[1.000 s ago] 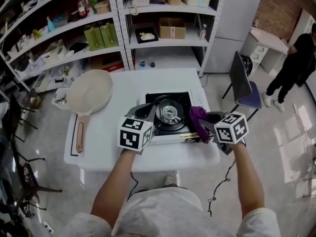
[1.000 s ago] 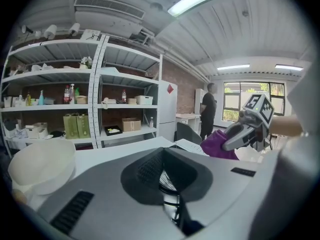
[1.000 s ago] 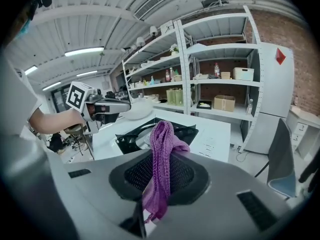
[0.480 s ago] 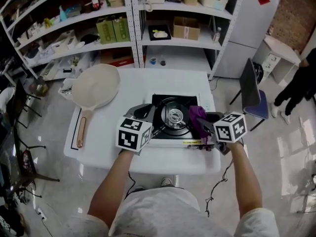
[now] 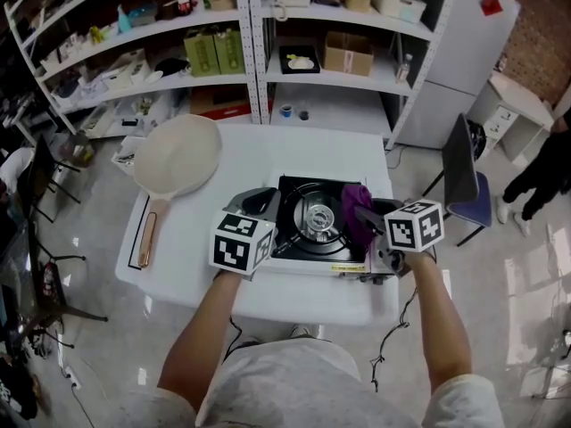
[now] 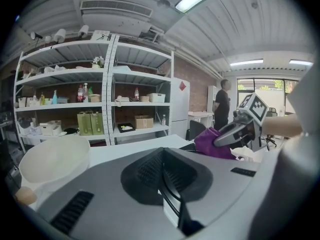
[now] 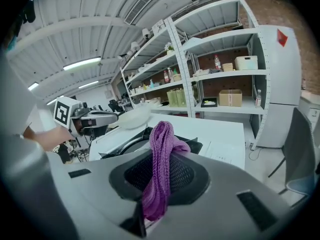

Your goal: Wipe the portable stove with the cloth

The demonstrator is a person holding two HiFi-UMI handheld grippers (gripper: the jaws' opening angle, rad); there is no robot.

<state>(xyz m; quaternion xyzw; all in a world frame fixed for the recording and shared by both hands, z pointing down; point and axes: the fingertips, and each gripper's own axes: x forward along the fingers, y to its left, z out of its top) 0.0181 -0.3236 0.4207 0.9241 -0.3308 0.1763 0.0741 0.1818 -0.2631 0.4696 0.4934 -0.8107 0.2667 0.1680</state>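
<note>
The portable stove (image 5: 308, 239) has a black top with a round burner and sits on the white table (image 5: 294, 154). My right gripper (image 5: 366, 217) is shut on the purple cloth (image 5: 356, 210), which hangs over the stove's right side. In the right gripper view the cloth (image 7: 162, 154) stands up between the jaws of my right gripper (image 7: 157, 184), with the stove (image 7: 145, 136) behind it. My left gripper (image 5: 260, 203) is at the stove's left front corner. Seen in its own view, the left gripper (image 6: 167, 184) is shut with nothing in it. That view also shows the cloth (image 6: 214, 143).
A cream frying pan (image 5: 175, 156) with a wooden handle lies on the table's left part. White shelves (image 5: 268, 52) with boxes and bottles stand behind the table. A chair (image 5: 464, 181) and a person (image 5: 544, 172) are on the right.
The right gripper has carried the cloth slightly farther back over the stove's right side. The head view has shifted. The left gripper stays by the stove's left front corner.
</note>
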